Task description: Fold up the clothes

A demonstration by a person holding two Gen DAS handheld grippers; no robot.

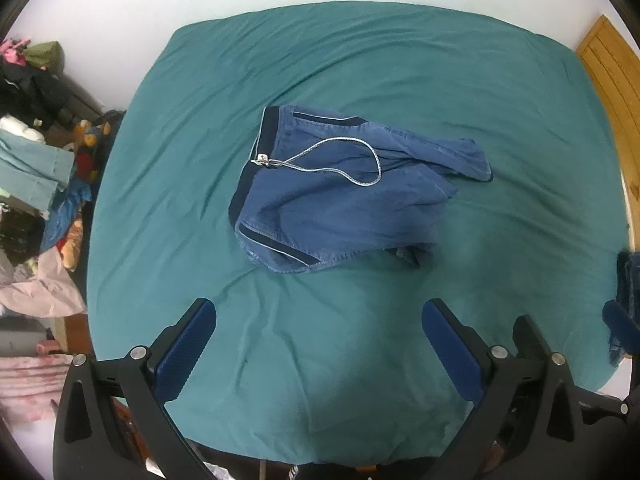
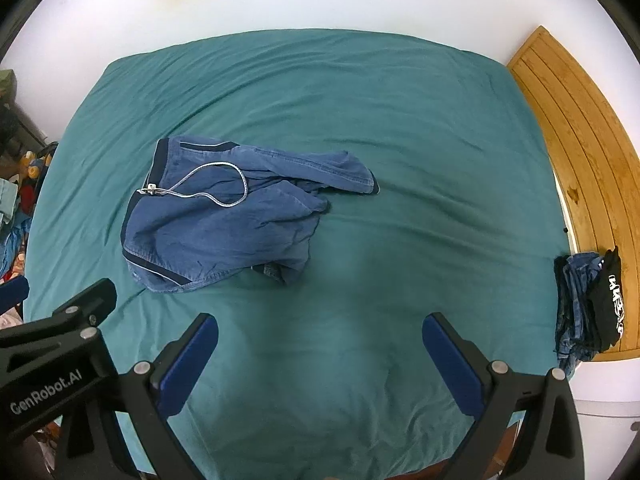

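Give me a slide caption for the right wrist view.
Crumpled blue denim shorts with a white drawstring lie on the teal bedsheet; right gripper jaws open, empty.

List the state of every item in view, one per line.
Shorts: crumpled, unfolded, lying on the sheet.
Drawstring: loose, looped across the shorts.
Sheet: spread over the bed, wrinkled.
Clothes stack: folded, at the bed's right edge.
Left gripper: jaws open, empty.
Right gripper: jaws open, empty.
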